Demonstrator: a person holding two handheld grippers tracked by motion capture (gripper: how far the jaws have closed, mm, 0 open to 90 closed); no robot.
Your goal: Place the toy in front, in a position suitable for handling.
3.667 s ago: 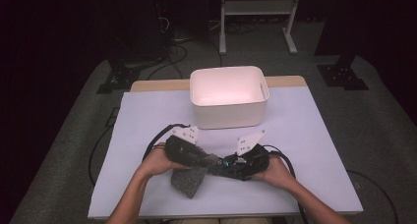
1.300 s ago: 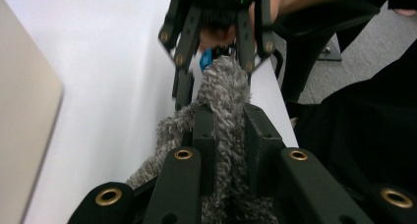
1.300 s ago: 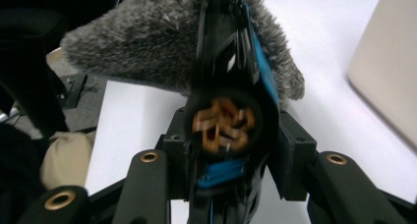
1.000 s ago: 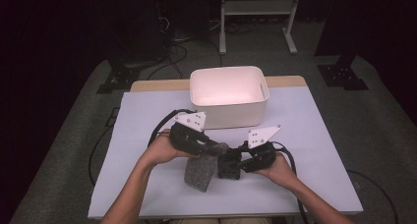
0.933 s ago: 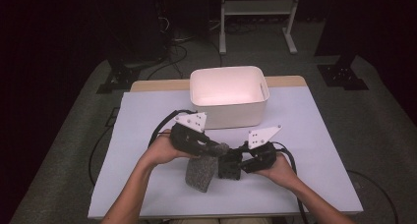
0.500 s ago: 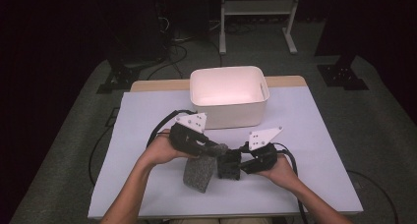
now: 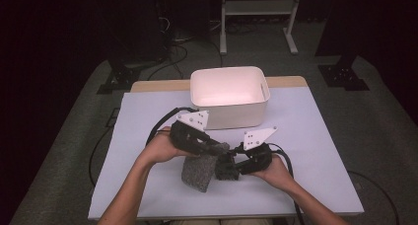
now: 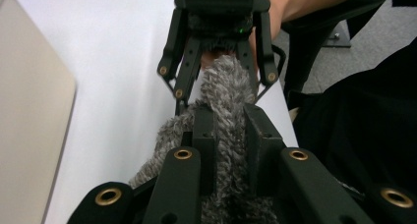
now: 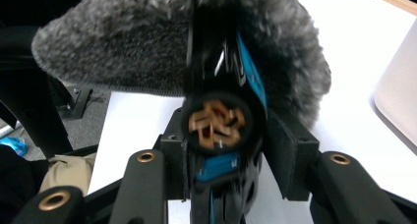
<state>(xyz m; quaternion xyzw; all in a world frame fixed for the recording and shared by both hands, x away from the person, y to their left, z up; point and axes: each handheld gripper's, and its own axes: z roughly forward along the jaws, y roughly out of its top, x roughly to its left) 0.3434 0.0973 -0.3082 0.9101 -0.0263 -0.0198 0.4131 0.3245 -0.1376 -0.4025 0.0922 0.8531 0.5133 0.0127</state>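
Observation:
A grey fuzzy cover [image 7: 197, 171] hangs between both grippers above the front middle of the table. My left gripper [image 7: 219, 148] is shut on its upper edge, and in the left gripper view the fuzzy cover [image 8: 223, 86] is pinched between the left gripper's [image 8: 230, 130] jaws. My right gripper [image 7: 231, 163] meets it from the right, shut on a black microphone [image 9: 221, 118] with blue markings. The microphone's pin connector faces the camera, and its far end is buried in the fuzzy cover [image 9: 118, 42]. The right gripper [image 8: 219, 37] faces the left one head-on.
A white empty bin [image 7: 231, 114] stands at the back middle of the table, just beyond the grippers. The bin [image 8: 29, 135] lies to the left in the left gripper view. A white sheet [image 7: 305, 136] covers the table. Cables trail from both grippers.
Compared with 3.7 s ago, both grippers sit a little higher and closer to the bin, with the cover hanging lower between them. Over the last second almost nothing has moved.

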